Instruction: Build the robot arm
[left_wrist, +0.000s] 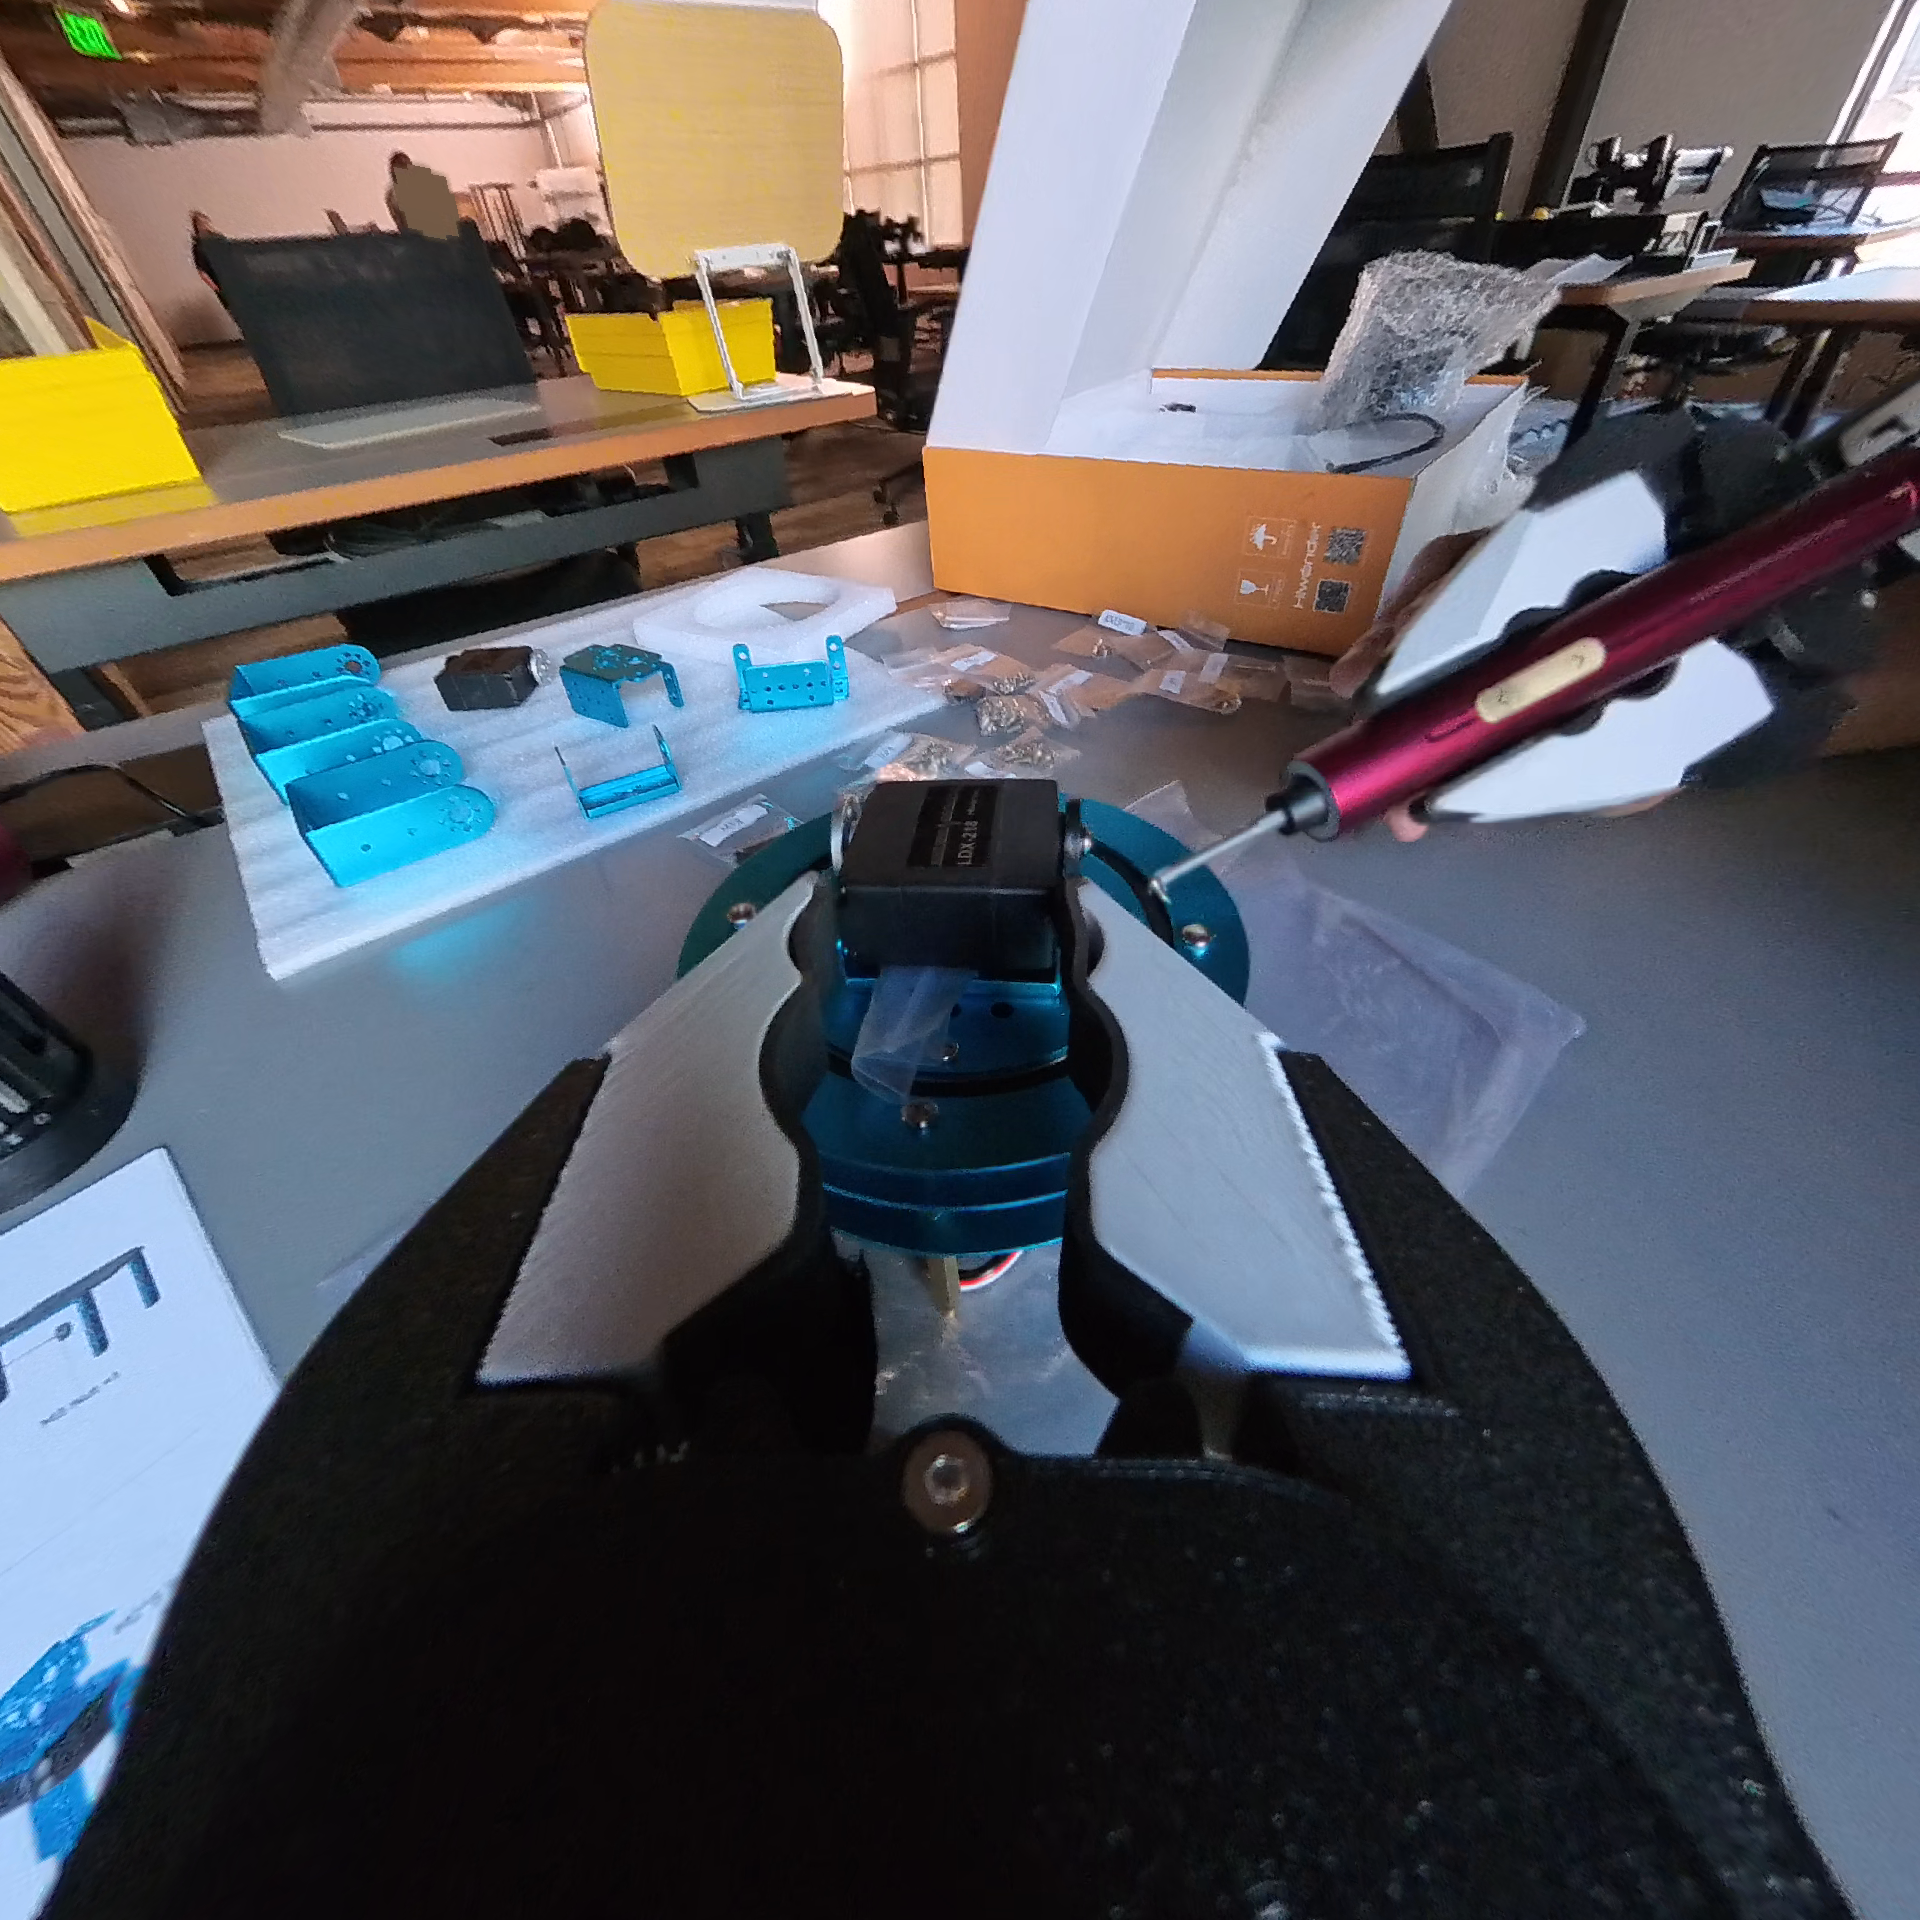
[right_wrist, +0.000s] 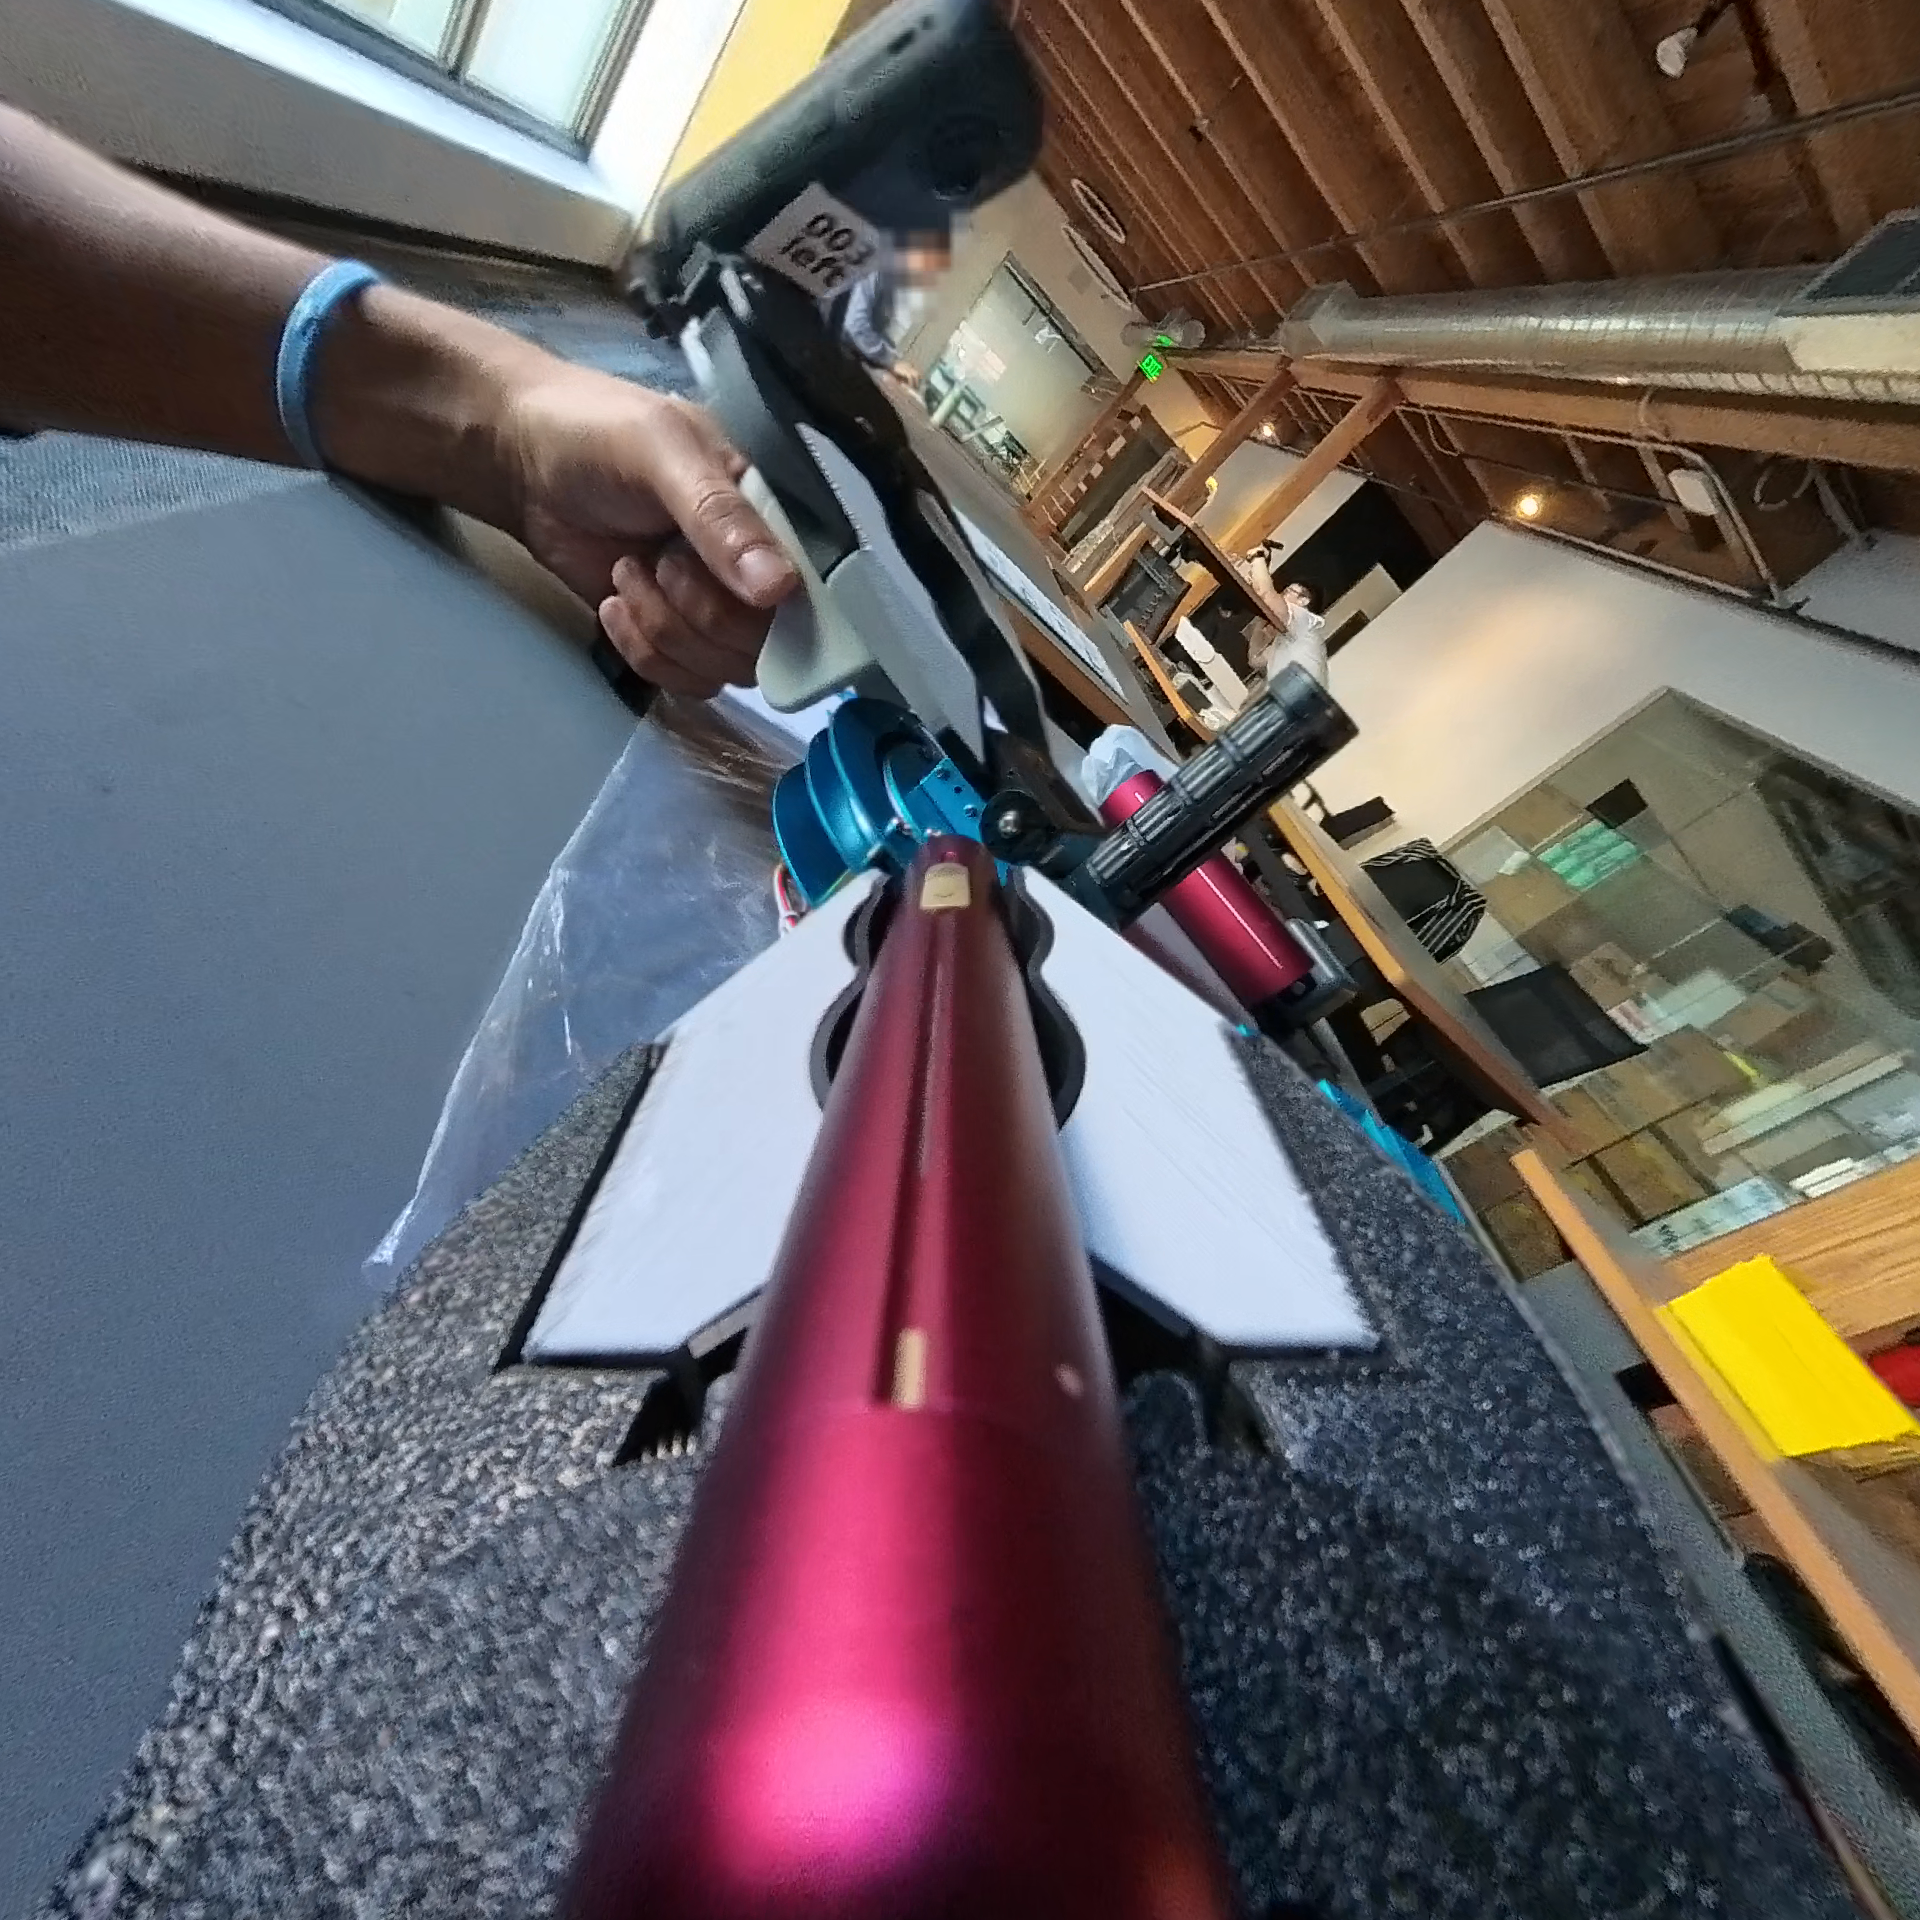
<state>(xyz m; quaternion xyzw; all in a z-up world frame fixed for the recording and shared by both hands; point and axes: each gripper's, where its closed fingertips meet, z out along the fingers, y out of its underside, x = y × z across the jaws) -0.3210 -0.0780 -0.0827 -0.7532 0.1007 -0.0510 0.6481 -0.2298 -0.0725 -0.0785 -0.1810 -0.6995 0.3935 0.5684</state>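
My left gripper (left_wrist: 951, 925) is shut on a blue round metal base assembly (left_wrist: 940, 1153) with a black servo (left_wrist: 951, 847) mounted on top, held on the grey table. My right gripper (right_wrist: 951, 904) is shut on a magenta electric screwdriver (right_wrist: 914, 1299). In the left wrist view the screwdriver (left_wrist: 1538, 717) comes in from the right and its bit tip (left_wrist: 1158, 883) touches the blue ring beside the servo. In the right wrist view the blue assembly (right_wrist: 852, 821) sits just past the screwdriver's front, with the left gripper (right_wrist: 904, 623) and a hand (right_wrist: 634, 530) on it.
A white foam sheet (left_wrist: 312, 914) carries several blue brackets (left_wrist: 353, 790) and a black servo (left_wrist: 488, 675). An open orange box (left_wrist: 1153, 540), small screw bags (left_wrist: 997, 707), a clear plastic bag (left_wrist: 1403, 1029) and a printed sheet (left_wrist: 104, 1455) lie around. A second magenta cylinder (right_wrist: 1216, 904) lies beyond.
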